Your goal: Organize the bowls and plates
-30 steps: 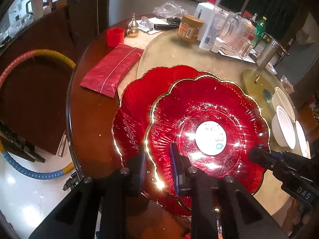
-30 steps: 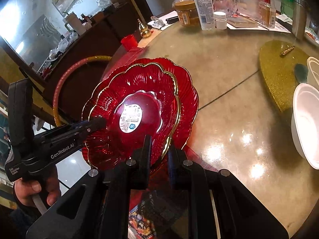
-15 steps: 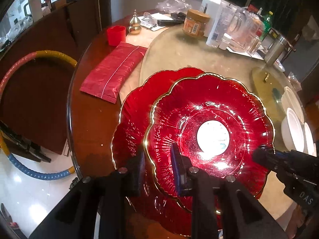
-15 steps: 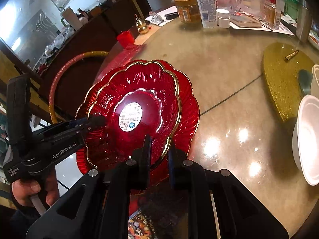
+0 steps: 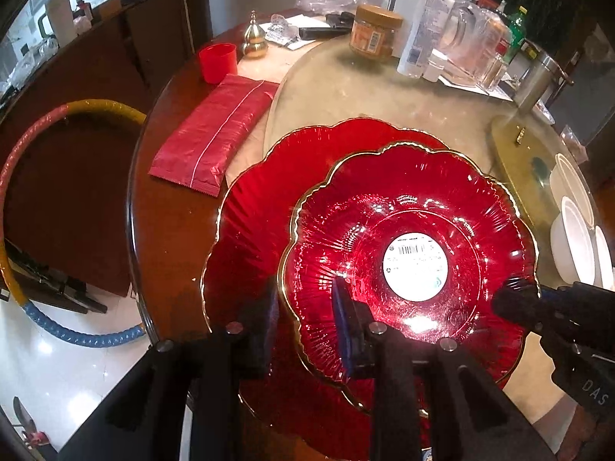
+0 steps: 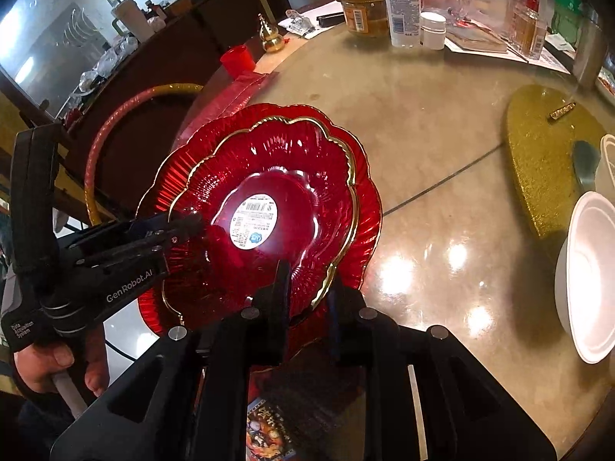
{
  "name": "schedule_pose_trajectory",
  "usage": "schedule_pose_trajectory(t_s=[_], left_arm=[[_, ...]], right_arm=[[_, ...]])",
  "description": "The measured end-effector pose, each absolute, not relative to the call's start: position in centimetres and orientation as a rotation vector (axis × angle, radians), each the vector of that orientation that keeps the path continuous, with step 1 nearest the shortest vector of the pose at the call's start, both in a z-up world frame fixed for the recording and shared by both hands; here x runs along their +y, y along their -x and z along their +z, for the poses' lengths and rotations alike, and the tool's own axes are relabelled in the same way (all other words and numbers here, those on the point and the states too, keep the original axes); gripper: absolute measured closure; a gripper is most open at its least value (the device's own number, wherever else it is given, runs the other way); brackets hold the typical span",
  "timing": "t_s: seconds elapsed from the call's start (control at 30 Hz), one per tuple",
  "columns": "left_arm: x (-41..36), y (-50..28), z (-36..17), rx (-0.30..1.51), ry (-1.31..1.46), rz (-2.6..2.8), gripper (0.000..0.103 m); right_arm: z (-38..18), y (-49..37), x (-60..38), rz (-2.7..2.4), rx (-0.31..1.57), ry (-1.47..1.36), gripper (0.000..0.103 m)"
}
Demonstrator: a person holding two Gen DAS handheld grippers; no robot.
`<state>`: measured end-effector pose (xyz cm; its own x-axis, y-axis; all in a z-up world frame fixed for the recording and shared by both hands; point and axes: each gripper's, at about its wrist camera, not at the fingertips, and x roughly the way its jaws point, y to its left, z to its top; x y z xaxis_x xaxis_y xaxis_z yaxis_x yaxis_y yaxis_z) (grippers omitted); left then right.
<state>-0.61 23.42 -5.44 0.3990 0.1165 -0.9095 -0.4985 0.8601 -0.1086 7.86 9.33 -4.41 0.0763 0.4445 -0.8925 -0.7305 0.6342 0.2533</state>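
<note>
The small plate (image 5: 407, 265) lies nested on the large plate (image 5: 250, 238) at the table's (image 6: 442, 199) near edge, white bowls (image 6: 588, 276) well apart to the right. The left gripper (image 5: 303, 319) and right gripper (image 6: 307, 292) straddle the small plate's rim on opposite sides — both jaws opening, pads no longer pinching it.

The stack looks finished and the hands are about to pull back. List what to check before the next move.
1. Small red plate resting on large red plate: ok, off-centre.
2. Left gripper clear of the small plate's rim: not ok; jaws opening, rim between them.
3. Right gripper clear of that rim: not ok; jaws opening, rim between them.
4. White bowls apart from the plates: ok.
5. Large plate fully on the table: cannot tell.
</note>
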Motion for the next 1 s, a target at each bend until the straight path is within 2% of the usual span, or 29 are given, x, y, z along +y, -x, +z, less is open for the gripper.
schedule_pose_trajectory(t_s=[0.03, 0.1, 0.23, 0.3, 0.43, 0.5, 0.53, 0.57, 0.77, 0.93, 1.0], left_arm=[[23.3, 0.6, -5.4, 1.099, 0.386, 0.401, 0.076], [23.3, 0.6, -5.4, 1.096, 0.384, 0.397, 0.075], [23.8, 0.9, -5.2, 1.082, 0.408, 0.402, 0.072], [24.0, 1.1, -4.9, 1.066, 0.421, 0.392, 0.06], [23.7, 1.4, -4.3, 1.043, 0.426, 0.372, 0.048], [23.3, 1.6, -3.8, 1.024, 0.414, 0.382, 0.031], [23.3, 1.7, -3.5, 1.014, 0.413, 0.392, 0.029], [23.2, 1.8, -3.1, 0.993, 0.419, 0.391, 0.028], [23.3, 3.4, -0.6, 0.894, 0.43, 0.407, 0.027], [22.7, 6.5, 3.2, 0.672, 0.417, 0.449, 0.027], [22.1, 7.6, 4.7, 0.581, 0.385, 0.46, 0.025]], right_arm=[[-4.4, -7.8, 9.4, 0.895, 1.201, 0.3, 0.085], [-4.1, -7.8, 9.5, 0.879, 1.186, 0.316, 0.078], [-3.6, -7.8, 9.7, 0.86, 1.164, 0.344, 0.076], [-3.5, -7.7, 9.8, 0.854, 1.156, 0.357, 0.076], [-3.2, -7.6, 9.8, 0.845, 1.132, 0.365, 0.076], [-2.7, -7.4, 9.7, 0.827, 1.101, 0.38, 0.069], [-2.5, -7.4, 9.6, 0.823, 1.089, 0.383, 0.055], [-2.2, -7.4, 9.5, 0.822, 1.077, 0.38, 0.05], [-0.3, -7.4, 8.1, 0.85, 0.992, 0.324, 0.05], [1.7, -7.6, 5.6, 0.923, 0.859, 0.114, 0.05], [1.9, -8.2, 4.4, 0.93, 0.825, -0.007, 0.045]])
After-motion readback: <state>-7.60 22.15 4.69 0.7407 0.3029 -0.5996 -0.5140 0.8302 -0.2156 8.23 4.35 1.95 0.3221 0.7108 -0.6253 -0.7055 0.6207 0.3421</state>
